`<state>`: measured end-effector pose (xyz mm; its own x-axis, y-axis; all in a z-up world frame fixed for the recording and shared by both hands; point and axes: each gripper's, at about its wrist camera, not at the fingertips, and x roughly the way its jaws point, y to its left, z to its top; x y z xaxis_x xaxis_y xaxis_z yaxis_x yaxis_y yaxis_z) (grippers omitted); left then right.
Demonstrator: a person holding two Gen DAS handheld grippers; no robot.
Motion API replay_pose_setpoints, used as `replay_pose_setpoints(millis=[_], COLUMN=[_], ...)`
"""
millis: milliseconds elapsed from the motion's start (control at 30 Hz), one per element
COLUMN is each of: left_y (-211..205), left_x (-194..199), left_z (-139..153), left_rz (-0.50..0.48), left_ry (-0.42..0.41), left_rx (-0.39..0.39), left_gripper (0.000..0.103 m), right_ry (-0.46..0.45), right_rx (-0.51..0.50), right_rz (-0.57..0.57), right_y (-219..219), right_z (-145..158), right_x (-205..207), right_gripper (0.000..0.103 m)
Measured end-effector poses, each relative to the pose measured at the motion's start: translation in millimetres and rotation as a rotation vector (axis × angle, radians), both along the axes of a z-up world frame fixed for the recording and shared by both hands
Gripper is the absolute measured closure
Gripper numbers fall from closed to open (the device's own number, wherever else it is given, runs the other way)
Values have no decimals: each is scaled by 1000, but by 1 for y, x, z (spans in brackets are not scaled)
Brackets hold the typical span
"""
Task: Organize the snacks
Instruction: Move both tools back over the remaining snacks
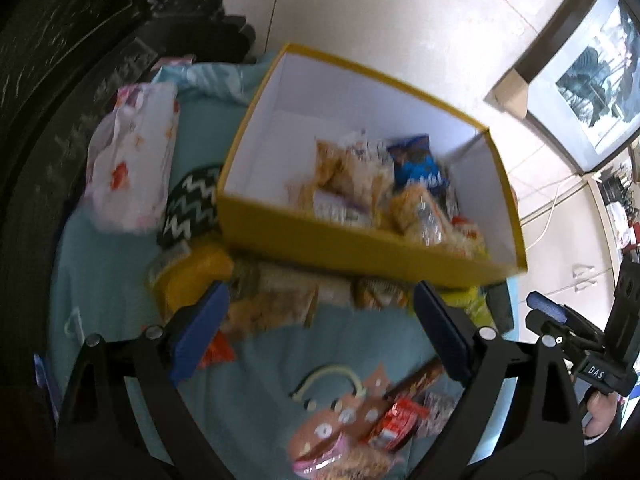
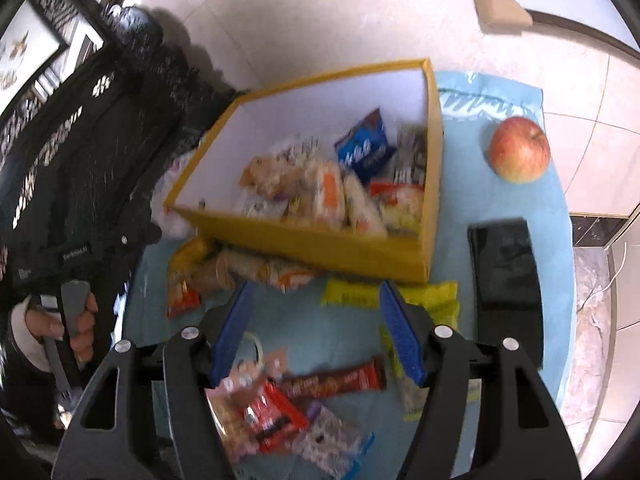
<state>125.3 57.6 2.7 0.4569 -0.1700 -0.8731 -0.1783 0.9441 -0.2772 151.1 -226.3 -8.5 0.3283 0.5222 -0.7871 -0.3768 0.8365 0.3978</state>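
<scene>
While both tools are hanging empty over the blue tabletop (image 2: 328, 332), the call is which loose snack goes next into the yellow box (image 2: 320, 248).

Left tool (image 1: 316, 328) is spread wide, nothing between its pads. Right tool (image 2: 316, 328) is sitting at a middling gap, also empty.

Box is already holding a heap of packets, sitting in the upper middle of both views. Loose ones are lying on the near side of it:
- chocolate bar (image 2: 336, 384), low centre in the right wrist view, just below the right tool's tips, long axis running roughly left-right across the frame. That puts it across the finger line, so the pads would be closing on its ends, not its narrow sides; I'd judge a wrist roll is needed first.
- red packet (image 2: 276, 420) is overlapping just below-left of it.
- yellow-green packets (image 2: 400, 300) are lying at the right finger, against the box front.
- biscuit packs (image 1: 272, 304) are sitting between the left tool's tips in the left wrist view.

Right tool is looking nearer the bar; left is nearer the biscuits. Frames are motion-blurred, so labels are unreadable.
</scene>
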Motion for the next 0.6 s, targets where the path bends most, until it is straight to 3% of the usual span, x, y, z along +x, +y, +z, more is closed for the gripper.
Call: replay_pose_setpoints(millis=[333,600], left_y=[-9,-35], left_x=[-50,-82], left_z=[-29,-64], left_rz=[-24,-130], left_ry=[97,208], left_rx=[6,4], left_gripper=[8,8], right_ry=[117,203], right_rx=[-84,-91], right_rz=[173,249], right_y=[17,36], right_z=[-47,-73], right_x=[-63,-93], right_gripper=[36,36])
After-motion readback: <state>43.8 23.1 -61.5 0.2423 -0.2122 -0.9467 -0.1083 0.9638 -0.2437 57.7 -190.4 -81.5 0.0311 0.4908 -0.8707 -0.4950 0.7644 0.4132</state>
